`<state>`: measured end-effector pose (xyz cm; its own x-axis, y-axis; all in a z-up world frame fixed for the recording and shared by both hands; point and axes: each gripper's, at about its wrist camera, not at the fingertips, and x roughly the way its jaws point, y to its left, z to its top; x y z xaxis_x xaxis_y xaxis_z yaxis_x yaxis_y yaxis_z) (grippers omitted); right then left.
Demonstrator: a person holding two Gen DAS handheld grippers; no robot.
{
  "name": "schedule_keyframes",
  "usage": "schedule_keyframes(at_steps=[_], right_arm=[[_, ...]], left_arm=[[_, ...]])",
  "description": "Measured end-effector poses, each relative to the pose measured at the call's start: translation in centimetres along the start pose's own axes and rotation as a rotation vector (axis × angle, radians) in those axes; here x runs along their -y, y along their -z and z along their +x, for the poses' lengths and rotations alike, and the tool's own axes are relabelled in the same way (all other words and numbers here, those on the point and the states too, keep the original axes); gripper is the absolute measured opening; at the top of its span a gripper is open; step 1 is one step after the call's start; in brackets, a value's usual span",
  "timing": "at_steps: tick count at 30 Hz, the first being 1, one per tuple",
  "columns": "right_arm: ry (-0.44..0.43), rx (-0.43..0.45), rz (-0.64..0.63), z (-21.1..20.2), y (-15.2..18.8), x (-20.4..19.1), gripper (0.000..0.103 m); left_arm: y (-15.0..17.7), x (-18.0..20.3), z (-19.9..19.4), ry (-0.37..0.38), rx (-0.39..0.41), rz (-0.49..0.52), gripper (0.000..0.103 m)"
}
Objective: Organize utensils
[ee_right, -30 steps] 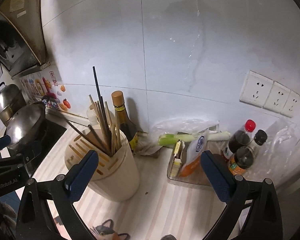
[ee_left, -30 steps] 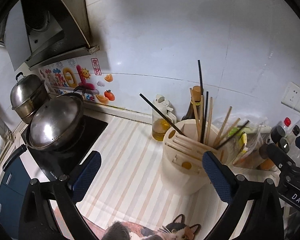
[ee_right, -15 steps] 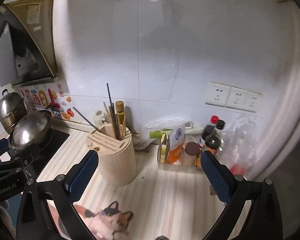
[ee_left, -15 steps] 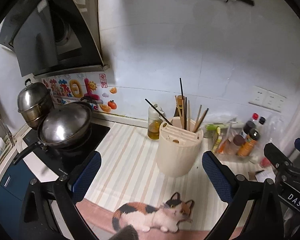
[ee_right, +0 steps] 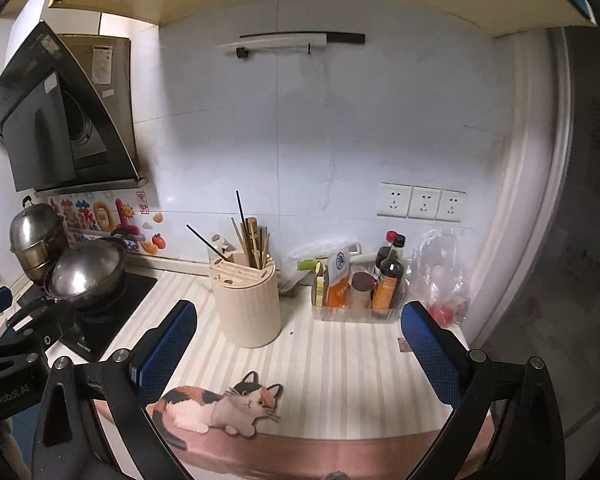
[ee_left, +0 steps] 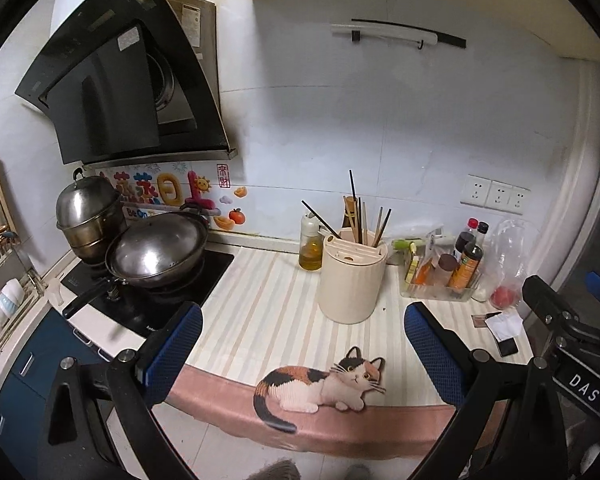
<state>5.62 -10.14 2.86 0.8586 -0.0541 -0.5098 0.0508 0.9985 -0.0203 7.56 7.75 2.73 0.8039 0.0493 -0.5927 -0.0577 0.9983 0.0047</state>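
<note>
Standing beyond left hand-held gripper [ee_left: 302, 354]: utensil holder [ee_left: 352, 280]

The left gripper [ee_left: 302, 354] fills the bottom of its frame with blue-padded fingers [ee_left: 171, 350] spread wide and nothing between them, and the right gripper [ee_right: 300, 354] sits likewise low in its frame, apparently level, jaws parted and empty.
</note>
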Motion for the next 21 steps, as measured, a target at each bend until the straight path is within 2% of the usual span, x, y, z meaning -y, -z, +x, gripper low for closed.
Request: schedule_keyframes(at_steps=[5,10,14,21], right_arm=[[0.007,0.015,0.007,-2.4,0.2,0.7,0.103],[-0.008,0.017,0.010,-3.3,-0.1,1.5,0.103],[-0.010,-0.005,0.008,-2.7,-0.6,1.9,0.103],[-0.015,-0.041,-0.001,-1.4,-0.8,2.2,0.103]], left_arm=[[0.6,0.5,-1.7,-0.008,0.010,0.006,0.103],[0.7,1.1,-2.0,-0.038,-0.013,-0.001,0.103],[0.6,1.4,-1.7,-0.038,-0.047,-0.012,0.103],[0.5,2.0,-1.3,-0.035,-0.060,-0.002,0.103]])
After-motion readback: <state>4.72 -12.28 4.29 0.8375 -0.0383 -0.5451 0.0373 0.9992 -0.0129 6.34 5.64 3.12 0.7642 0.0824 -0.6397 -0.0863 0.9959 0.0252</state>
